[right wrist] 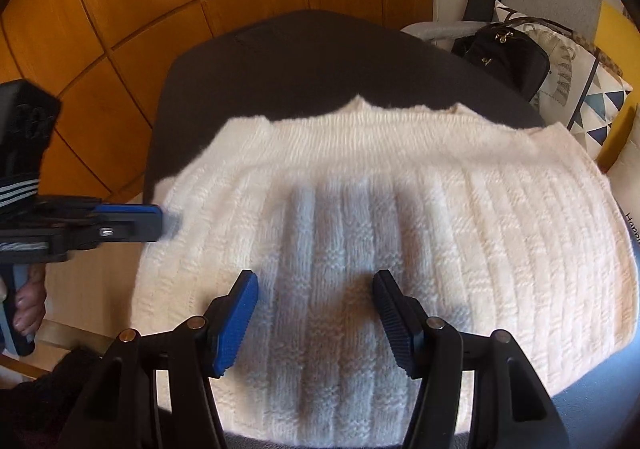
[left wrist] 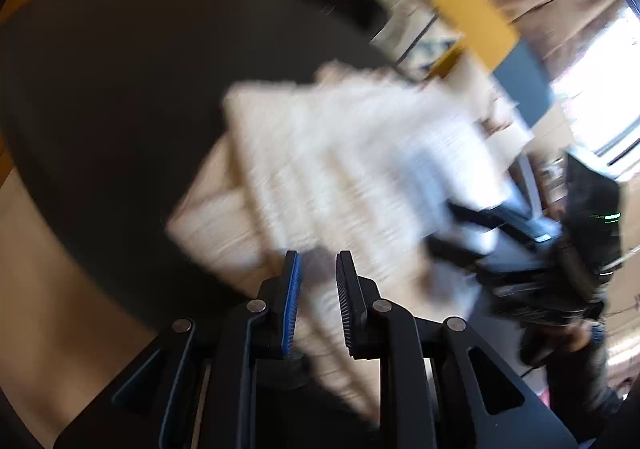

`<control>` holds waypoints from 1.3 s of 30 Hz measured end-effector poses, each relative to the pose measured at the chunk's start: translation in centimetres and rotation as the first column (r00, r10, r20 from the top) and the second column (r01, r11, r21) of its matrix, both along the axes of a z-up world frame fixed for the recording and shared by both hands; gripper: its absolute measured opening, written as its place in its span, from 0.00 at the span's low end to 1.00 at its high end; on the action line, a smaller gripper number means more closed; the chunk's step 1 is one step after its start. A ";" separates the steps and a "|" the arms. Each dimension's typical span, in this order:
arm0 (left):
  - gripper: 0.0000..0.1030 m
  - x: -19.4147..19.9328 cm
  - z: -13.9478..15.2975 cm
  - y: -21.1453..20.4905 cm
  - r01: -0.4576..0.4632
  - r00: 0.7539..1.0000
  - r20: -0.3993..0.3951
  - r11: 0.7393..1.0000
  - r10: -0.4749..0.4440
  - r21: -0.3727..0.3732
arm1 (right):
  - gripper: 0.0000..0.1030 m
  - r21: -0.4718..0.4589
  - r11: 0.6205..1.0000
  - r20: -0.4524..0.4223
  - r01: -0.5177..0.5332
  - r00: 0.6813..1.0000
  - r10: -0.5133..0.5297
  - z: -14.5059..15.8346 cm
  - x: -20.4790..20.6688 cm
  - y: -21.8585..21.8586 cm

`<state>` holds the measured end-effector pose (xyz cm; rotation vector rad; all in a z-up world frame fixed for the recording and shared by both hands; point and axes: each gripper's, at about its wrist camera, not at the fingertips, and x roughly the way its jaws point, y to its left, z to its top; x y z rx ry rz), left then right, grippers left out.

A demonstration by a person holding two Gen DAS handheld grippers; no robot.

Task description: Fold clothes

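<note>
In the right wrist view, the left gripper (right wrist: 160,223) enters from the left edge of the frame, level with the left border of the sweater (right wrist: 400,209); its tip meets or slightly overlaps the knit, and whether it pinches cloth cannot be told from this side. The sweater, a white ribbed knit, lies spread on a dark mat (right wrist: 300,61) at centre frame, its long axis running left to right and its ribs running away from the camera. The right gripper (right wrist: 314,319) hangs over the near middle of the sweater, jaws wide apart with nothing between them, casting a shadow on the knit. The sweater thus lies directly below and ahead of the right jaws, while the left gripper is nearer the left border. In the left wrist view, heavily blurred, the left gripper (left wrist: 318,303) shows its jaws at a narrow gap, with the sweater (left wrist: 340,169) ahead and under them; a grip on cloth cannot be confirmed. This view alone shows the right gripper (left wrist: 540,269) at right frame from outside. The flat layered shape fits either a fold in progress or a finished one.
</note>
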<state>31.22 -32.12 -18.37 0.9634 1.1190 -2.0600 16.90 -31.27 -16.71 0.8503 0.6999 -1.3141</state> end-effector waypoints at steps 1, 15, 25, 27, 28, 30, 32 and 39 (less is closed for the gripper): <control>0.19 0.2 0.2 0.2 0.000 1.000 0.004 1.000 0.000 -0.011 | 0.62 0.001 1.000 -0.001 -0.010 1.000 0.010 -0.1 0.0 0.0; 0.21 3.2 0.2 -6.0 -0.113 0.983 -0.127 0.985 0.130 0.130 | 0.62 -0.077 0.997 0.045 0.031 0.999 -0.028 2.7 -3.4 -0.4; 0.22 1.1 -1.8 -8.7 -0.103 0.972 -0.184 0.968 0.146 0.228 | 0.62 -0.029 0.997 0.041 0.069 0.997 -0.067 0.1 -4.7 -0.7; 0.18 0.7 -1.6 -8.7 -0.125 0.976 -0.156 0.976 0.154 0.180 | 0.62 -0.033 0.997 0.036 0.071 0.997 -0.070 0.1 -4.8 -0.7; 0.06 0.5 -1.3 -8.4 -0.144 0.979 -0.127 0.981 0.161 0.133 | 0.62 -0.036 0.997 0.029 0.072 0.997 -0.071 0.1 -4.7 -0.8; 0.06 0.3 0.5 -6.9 -0.166 0.978 -0.123 0.986 0.166 0.017 | 0.60 -0.042 0.996 0.003 0.074 0.997 -0.074 0.1 -4.6 -0.8; 0.05 0.2 1.5 -5.6 -0.178 0.981 -0.093 0.982 0.173 -0.055 | 0.60 -0.060 0.996 -0.031 0.071 0.997 -0.073 0.3 -4.4 -0.5; 0.09 0.1 2.4 -4.6 -0.242 0.968 0.035 0.960 0.249 -0.141 | 0.61 -0.044 0.998 -0.025 0.054 0.998 -0.055 -1.2 -4.6 -1.2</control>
